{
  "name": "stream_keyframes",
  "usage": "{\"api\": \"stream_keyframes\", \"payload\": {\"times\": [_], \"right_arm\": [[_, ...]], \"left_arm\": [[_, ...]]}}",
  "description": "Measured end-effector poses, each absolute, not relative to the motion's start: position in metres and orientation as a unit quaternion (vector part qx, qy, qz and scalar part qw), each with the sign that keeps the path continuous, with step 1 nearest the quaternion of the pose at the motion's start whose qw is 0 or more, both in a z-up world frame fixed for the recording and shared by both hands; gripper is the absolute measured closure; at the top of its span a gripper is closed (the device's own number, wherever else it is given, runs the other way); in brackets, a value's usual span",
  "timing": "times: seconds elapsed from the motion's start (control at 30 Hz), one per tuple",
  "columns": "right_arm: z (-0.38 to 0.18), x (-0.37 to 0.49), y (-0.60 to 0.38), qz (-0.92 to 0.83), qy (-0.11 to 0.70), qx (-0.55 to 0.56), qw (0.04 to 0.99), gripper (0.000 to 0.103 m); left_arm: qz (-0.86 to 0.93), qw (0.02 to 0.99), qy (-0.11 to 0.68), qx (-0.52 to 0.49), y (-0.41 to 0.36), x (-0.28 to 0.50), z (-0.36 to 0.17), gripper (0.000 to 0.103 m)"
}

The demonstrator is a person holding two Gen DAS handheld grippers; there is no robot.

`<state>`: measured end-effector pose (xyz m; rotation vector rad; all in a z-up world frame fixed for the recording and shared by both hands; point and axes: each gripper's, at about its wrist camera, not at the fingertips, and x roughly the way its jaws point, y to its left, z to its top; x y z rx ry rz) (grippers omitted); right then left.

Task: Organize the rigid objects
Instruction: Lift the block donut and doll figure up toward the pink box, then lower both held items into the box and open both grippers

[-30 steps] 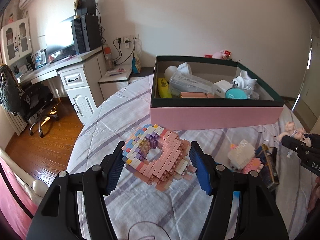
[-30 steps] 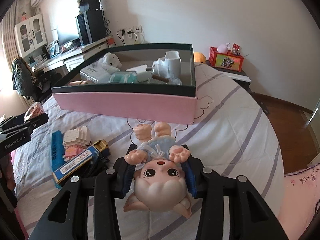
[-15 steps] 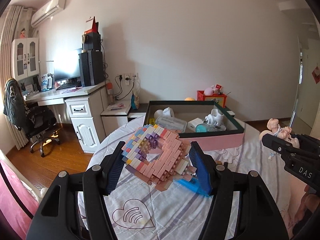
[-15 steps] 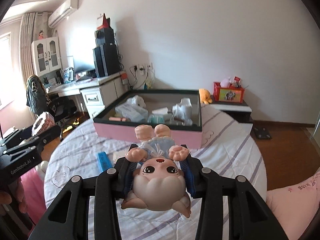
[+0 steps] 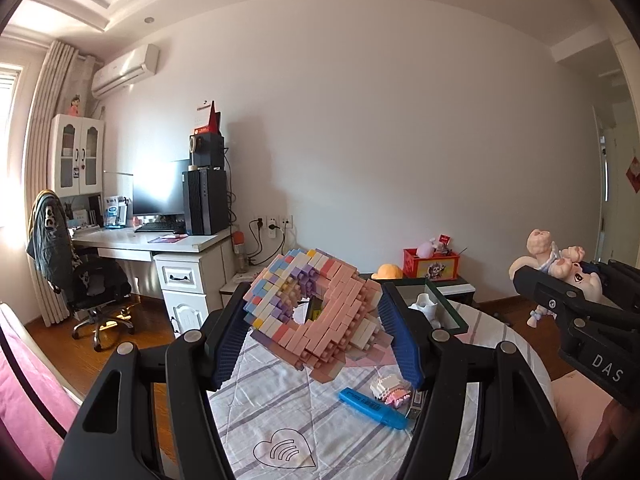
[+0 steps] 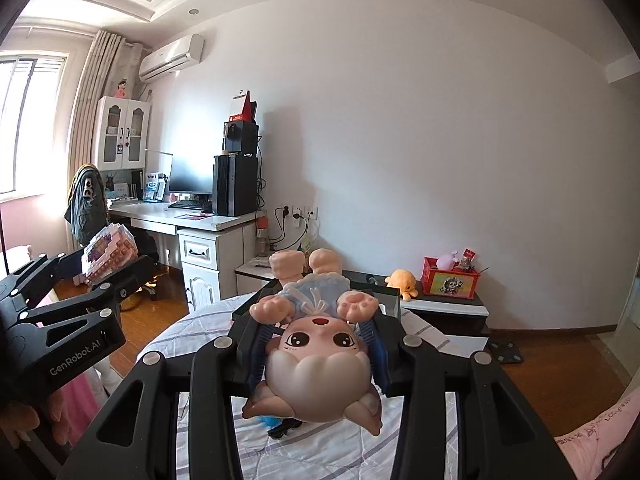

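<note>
My left gripper [image 5: 314, 334] is shut on a pink and pastel brick-built ring [image 5: 316, 312] and holds it high above the bed. My right gripper [image 6: 318, 344] is shut on a pink cat doll [image 6: 318, 344] in a blue dress, held upside down. The doll [image 5: 560, 264] and right gripper also show at the right of the left wrist view. The brick ring [image 6: 110, 252] shows at the left of the right wrist view. The pink storage box [image 5: 444, 312] with dark rim lies beyond, mostly hidden behind the held things.
On the striped bedspread [image 5: 288, 408] lie a blue marker [image 5: 372, 402] and a small white-and-pink brick model [image 5: 390, 388]. A white desk [image 5: 160, 244] with monitor and a chair [image 5: 76, 276] stand at left. A nightstand holds a red box [image 6: 450, 280] and an orange plush [image 6: 400, 280].
Both grippers have risen and drawn back from the box, each still holding its toy. The box now looks smaller and lower, and more of the wall and ceiling shows.
</note>
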<state>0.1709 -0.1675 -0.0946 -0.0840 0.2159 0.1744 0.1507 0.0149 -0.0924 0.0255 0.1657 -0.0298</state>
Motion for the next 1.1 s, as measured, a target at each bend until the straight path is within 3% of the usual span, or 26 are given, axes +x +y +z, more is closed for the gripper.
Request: {"api": "stream_keyframes", "payload": {"times": [0.57, 0.87, 1.1], "right_arm": [[-0.103, 0.207, -0.17, 0.086, 0.133, -0.04, 0.987, 0.06], [-0.105, 0.287, -0.185, 0.082, 0.151, -0.05, 0.984, 0.06], [-0.12, 0.39, -0.199, 0.073, 0.203, -0.056, 0.975, 0.06]], "left_arm": [[-0.031, 0.991, 0.126, 0.027, -0.003, 0.205, -0.103, 0.038], [-0.067, 0.983, 0.167, 0.021, -0.011, 0.313, -0.098, 0.038], [-0.091, 0.962, 0.257, 0.011, -0.022, 0.439, -0.125, 0.038]]}}
